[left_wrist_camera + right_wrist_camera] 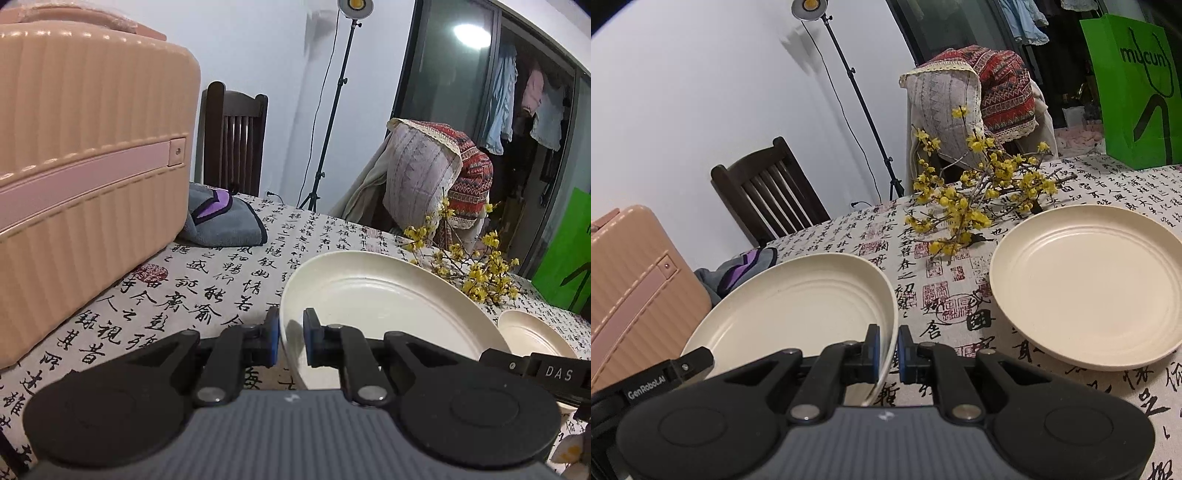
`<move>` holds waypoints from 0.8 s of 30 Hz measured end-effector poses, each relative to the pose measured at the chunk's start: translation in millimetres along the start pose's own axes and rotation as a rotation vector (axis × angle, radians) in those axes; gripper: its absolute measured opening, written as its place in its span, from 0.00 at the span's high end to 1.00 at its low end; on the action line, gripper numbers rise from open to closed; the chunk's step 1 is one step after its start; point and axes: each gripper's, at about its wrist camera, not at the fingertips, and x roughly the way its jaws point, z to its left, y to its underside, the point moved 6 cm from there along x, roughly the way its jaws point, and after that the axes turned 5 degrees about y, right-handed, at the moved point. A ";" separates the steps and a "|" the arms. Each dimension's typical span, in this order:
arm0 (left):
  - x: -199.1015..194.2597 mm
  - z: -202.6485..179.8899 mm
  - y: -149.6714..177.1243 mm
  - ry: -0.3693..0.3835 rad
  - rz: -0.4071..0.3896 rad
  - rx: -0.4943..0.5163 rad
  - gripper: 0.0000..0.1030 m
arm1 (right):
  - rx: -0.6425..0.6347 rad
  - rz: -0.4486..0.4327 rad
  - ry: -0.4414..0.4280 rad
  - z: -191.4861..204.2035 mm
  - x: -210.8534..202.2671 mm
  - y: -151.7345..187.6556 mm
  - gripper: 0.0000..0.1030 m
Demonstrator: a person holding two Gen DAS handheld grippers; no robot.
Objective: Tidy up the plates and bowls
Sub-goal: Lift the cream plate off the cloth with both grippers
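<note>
plate (384,306) | L gripper (291,338) + R gripper (888,350) clamp opp rims | tilted

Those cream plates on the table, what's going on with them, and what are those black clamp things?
A person is tidying dishes with two hand-held grippers. The left gripper and the right gripper are both shut on opposite rims of one cream plate, which looks tilted, apparently lifted off the patterned tablecloth. A second plate lies flat to its right, beside a spray of yellow flowers.

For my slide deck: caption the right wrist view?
Right claw pinches the rim of a cream plate; a second plate rests nearby.
</note>
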 end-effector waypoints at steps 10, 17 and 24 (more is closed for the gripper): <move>-4.6 0.6 -2.2 -0.002 -0.009 -0.011 0.87 | 0.004 0.006 -0.002 1.9 -1.3 0.6 0.90; -10.1 2.6 -4.2 0.012 -0.008 -0.039 0.87 | -0.004 0.007 0.004 5.2 -10.2 1.6 0.90; -27.7 0.2 -13.1 0.027 -0.022 -0.060 0.87 | -0.002 0.004 0.002 7.6 -28.0 1.8 0.89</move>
